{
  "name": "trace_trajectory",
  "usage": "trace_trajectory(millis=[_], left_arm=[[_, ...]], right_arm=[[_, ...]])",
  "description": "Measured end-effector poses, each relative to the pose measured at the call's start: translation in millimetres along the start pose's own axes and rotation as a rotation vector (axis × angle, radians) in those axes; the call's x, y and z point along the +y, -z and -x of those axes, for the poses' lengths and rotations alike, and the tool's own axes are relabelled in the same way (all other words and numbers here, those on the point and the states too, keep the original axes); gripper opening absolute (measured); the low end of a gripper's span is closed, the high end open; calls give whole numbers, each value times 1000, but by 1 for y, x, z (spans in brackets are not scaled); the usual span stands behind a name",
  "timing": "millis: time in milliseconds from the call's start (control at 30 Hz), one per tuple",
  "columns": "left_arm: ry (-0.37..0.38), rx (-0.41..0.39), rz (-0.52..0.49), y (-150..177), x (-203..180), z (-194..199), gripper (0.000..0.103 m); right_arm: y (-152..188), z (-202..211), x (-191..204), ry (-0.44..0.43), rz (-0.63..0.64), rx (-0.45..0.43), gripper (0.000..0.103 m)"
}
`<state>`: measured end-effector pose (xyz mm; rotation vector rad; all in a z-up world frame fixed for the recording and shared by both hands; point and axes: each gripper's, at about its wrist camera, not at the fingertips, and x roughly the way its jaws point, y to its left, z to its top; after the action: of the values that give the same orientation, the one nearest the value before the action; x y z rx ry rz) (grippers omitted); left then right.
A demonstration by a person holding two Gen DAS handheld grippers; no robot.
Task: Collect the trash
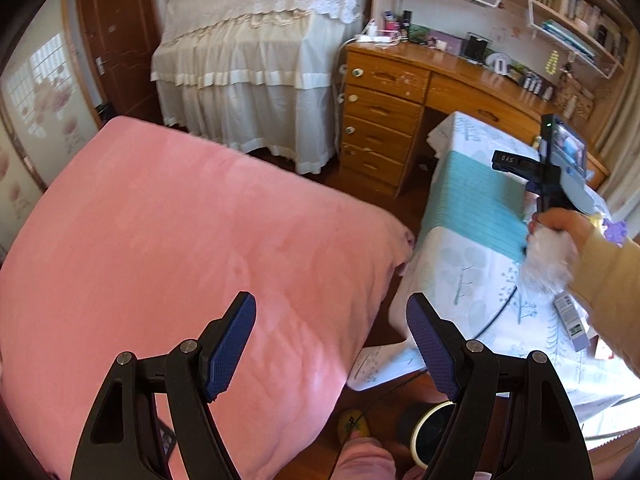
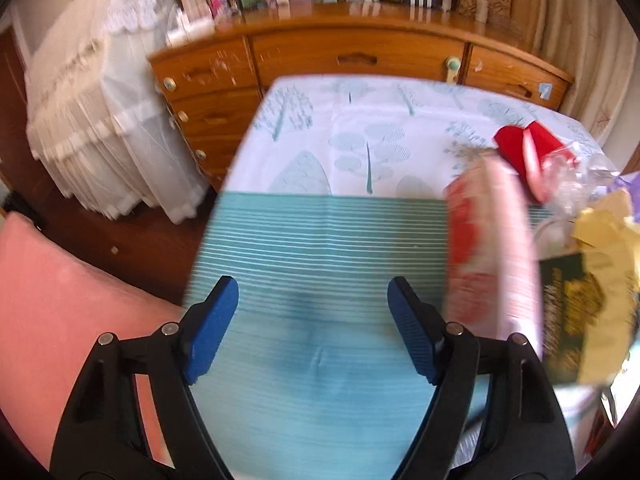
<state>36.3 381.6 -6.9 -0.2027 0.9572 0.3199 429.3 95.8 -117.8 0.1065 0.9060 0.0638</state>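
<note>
My left gripper (image 1: pixel 332 304) is open with nothing between its blue pads, hanging over the edge of a pink cushion (image 1: pixel 180 240). My right gripper (image 2: pixel 312 286) is open and empty above the teal striped band of the tablecloth (image 2: pixel 320 240). Trash lies to its right on the cloth: a blurred pink and red wrapper (image 2: pixel 492 248), a red piece in clear plastic (image 2: pixel 532 148), crumpled yellow paper (image 2: pixel 604 224) and a dark packet with gold print (image 2: pixel 572 300). In the left wrist view a hand (image 1: pixel 560 224) with a fluffy white cuff holds the right gripper's handle.
A wooden desk with drawers (image 1: pixel 380 120) stands behind the table, cluttered on top. A bed with a white lace cover (image 1: pixel 256 60) is to its left. A small barcoded box (image 1: pixel 570 320) and a black cable (image 1: pixel 500 312) lie on the cloth. A tape roll (image 1: pixel 428 428) sits on the floor.
</note>
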Motion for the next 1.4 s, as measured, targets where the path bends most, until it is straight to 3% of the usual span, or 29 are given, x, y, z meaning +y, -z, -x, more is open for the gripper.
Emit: trace_trajectory(millis=[167, 300, 433, 600, 733, 900, 1133, 1400], left_arm=[[106, -37, -66, -18, -39, 9, 79], [174, -95, -157, -11, -90, 33, 79], [203, -140, -224, 19, -149, 61, 79], [283, -124, -259, 72, -216, 88, 79], [264, -129, -307, 110, -262, 93, 79], [259, -86, -255, 146, -290, 86, 79], [224, -47, -296, 185, -317, 66, 79], [257, 36, -323, 209, -332, 51, 79]], right_arm=[[24, 114, -17, -142, 62, -16, 75], [63, 200, -53, -223, 126, -12, 75], [110, 271, -101, -175, 119, -26, 75], [164, 336, -177, -79, -25, -28, 75], [200, 365, -219, 12, -15, 2, 75], [236, 379, -247, 65, 30, 37, 75], [266, 378, -250, 102, 93, 31, 75], [277, 375, -257, 122, 69, 57, 75]])
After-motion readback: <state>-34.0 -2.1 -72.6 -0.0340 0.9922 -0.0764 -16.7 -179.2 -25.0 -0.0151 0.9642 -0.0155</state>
